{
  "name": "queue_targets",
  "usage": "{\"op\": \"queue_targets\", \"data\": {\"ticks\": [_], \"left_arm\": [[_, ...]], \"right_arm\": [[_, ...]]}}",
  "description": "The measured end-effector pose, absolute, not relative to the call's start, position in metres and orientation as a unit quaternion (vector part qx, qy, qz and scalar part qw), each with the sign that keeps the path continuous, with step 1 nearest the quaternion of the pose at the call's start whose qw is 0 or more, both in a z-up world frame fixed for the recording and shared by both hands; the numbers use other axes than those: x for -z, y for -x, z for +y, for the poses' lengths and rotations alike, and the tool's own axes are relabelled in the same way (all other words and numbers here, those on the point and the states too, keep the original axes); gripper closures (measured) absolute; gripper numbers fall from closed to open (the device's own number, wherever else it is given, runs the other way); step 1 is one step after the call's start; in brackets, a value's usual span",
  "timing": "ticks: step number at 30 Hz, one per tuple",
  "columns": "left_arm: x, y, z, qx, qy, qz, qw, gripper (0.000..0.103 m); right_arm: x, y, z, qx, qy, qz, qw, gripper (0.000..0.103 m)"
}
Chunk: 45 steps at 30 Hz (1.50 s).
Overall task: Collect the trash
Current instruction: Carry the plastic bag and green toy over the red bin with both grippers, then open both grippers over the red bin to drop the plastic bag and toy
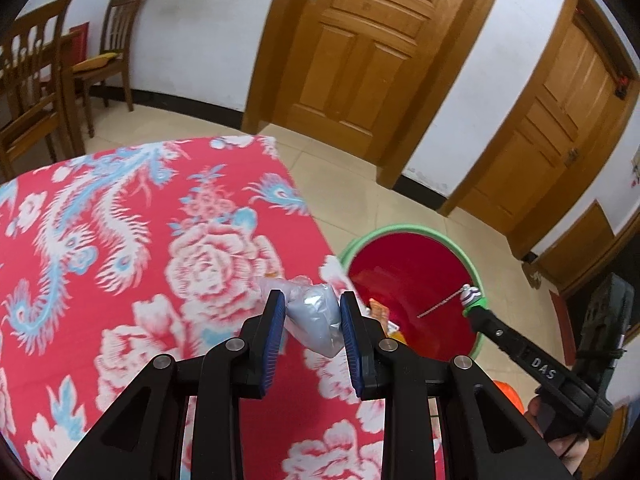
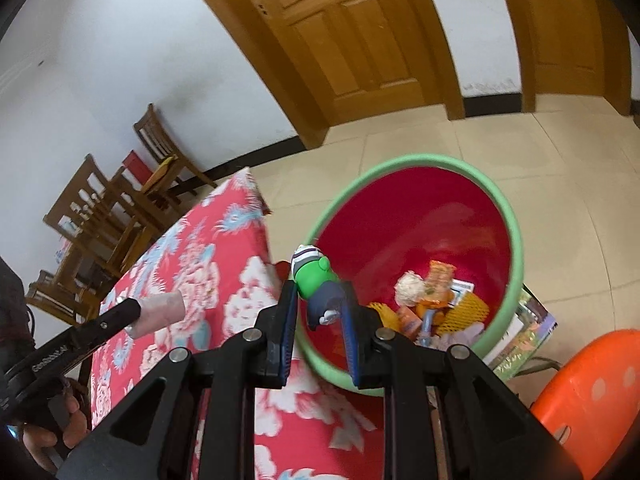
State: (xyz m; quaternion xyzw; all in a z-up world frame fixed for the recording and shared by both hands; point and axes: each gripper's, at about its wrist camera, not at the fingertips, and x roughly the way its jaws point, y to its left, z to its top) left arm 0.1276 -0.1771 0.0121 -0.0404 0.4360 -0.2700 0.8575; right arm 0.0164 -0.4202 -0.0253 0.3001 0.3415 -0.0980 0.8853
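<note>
Trash in both grips: left gripper (image 1: 313, 320) clamps a grey plastic pouch (image 1: 314, 322) above the tablecloth (image 1: 120, 240); right gripper (image 2: 322, 312) pinches a green toy figure (image 2: 316, 280) at the bin's rim (image 2: 400, 162). Best clear the rim fully before letting go.

Printed cloth table cover (image 1: 120, 240), glossy plastic bin (image 2: 420, 208), crinkled plastic pouch (image 1: 314, 316), varnished wooden doors (image 1: 360, 48)

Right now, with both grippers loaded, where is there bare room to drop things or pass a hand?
The flowered tablecloth is bare ahead of the left gripper and its clear plastic bag. In the red bin, the far side is free; wrappers crowd the near right, beyond the right gripper holding the green toy.
</note>
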Motion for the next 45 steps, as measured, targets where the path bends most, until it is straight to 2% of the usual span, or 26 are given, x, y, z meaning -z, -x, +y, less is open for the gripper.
{"op": "queue_targets", "data": {"ticks": [28,31,35,45], "left_arm": [[0.023,-0.119,-0.283,0.354,-0.027,0.436,0.827,0.074],[0.025,-0.118,-0.288,0.361,-0.034,0.433,0.825,0.071],[0.023,-0.116,-0.286,0.356,-0.040,0.427,0.830,0.056],[0.010,-0.109,-0.254,0.318,-0.033,0.428,0.845,0.052]], "right_arm": [[0.036,0.015,-0.458,0.141,-0.331,0.335,0.871,0.077],[0.036,0.018,-0.460,0.144,-0.332,0.335,0.870,0.077],[0.034,0.018,-0.457,0.141,-0.331,0.337,0.870,0.071],[0.023,0.019,-0.432,0.122,-0.312,0.335,0.881,0.057]]}}
